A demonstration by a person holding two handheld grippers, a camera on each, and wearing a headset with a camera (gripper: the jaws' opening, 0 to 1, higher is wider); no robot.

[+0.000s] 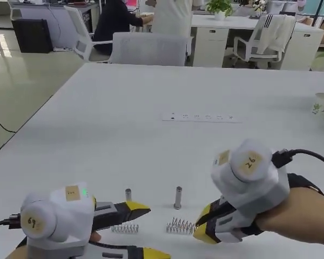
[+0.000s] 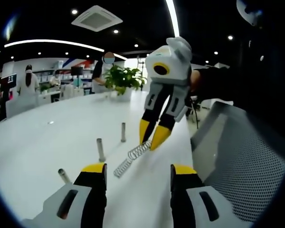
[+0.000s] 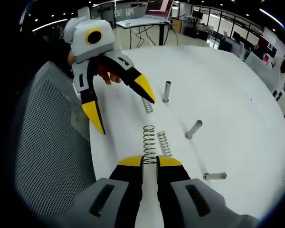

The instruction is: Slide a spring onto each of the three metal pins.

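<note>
Near 1 upright pin (image 1: 178,197), the jaws of the right gripper (image 3: 149,162) pinch a spring (image 3: 149,140); the left gripper (image 2: 137,172) gapes wide, empty.

Pins (image 1: 177,197) upright between tongs; far tabletop (image 1: 151,91) open.

Three short silvery metal pins (image 3: 193,128) stand upright in a row on the white table (image 1: 151,140), all bare so far. Three coiled wire springs (image 1: 125,229) lie flat nearby. One spring (image 3: 148,142) has its end pinched by the right gripper (image 3: 149,162), another (image 3: 164,143) lies just beside it, and the third (image 3: 147,105) sits by the end pin.
</note>
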